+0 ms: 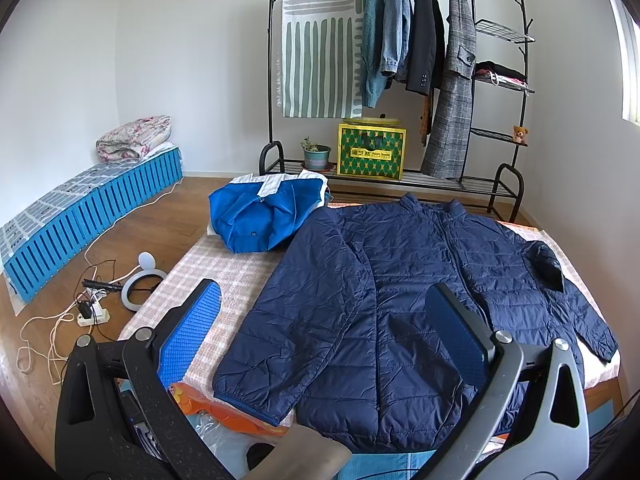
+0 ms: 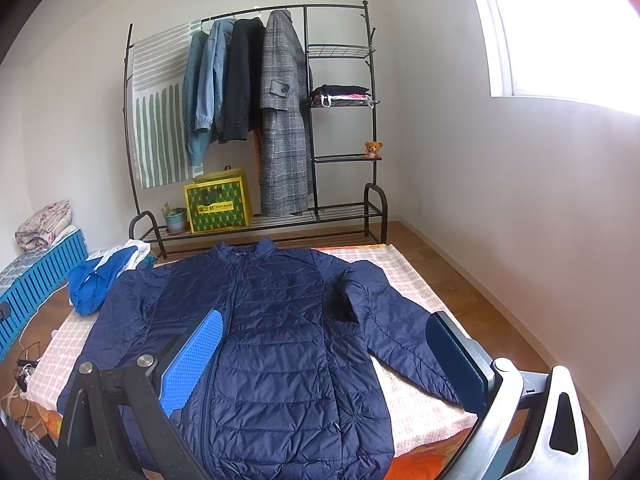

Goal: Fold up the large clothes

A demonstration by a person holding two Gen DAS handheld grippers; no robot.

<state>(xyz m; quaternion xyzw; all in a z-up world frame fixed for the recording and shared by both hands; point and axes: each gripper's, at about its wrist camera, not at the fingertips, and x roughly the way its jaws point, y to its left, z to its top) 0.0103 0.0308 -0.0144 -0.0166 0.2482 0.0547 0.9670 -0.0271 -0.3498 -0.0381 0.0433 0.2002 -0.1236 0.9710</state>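
A: Navy quilted nylon filled the lower middle of the left wrist view: the puffer jacket [image 1: 400,292] lay flat, front up, collar toward the top of the frame, on the checked bed cover [image 1: 224,268]. The left gripper [image 1: 324,320] hovered above it with its fingers spread wide and nothing between them.

B: How would you have started the fold?

A: I judged the near sleeve first. Pinch the cuff at lower left of the frame, through the full padding, and carry it across the chest, low, so the slippery shell did not slide. Trapped air would have made it spring back, so press after laying.

B: Any containers?

A: A green and yellow box [image 1: 371,151] stood on the clothes rack's [image 1: 400,178] bottom shelf at upper centre, its contents hidden. Beside it, a pot [image 1: 317,157] held a small plant. A crumpled blue jacket [image 1: 264,216] sat left of the collar.

B: And the right wrist view?

A: The same puffer jacket [image 2: 276,344] filled the centre, its other sleeve running toward lower right. The right gripper [image 2: 324,350] was also agape and empty. The box [image 2: 218,205] and pot [image 2: 176,220] showed at middle left.
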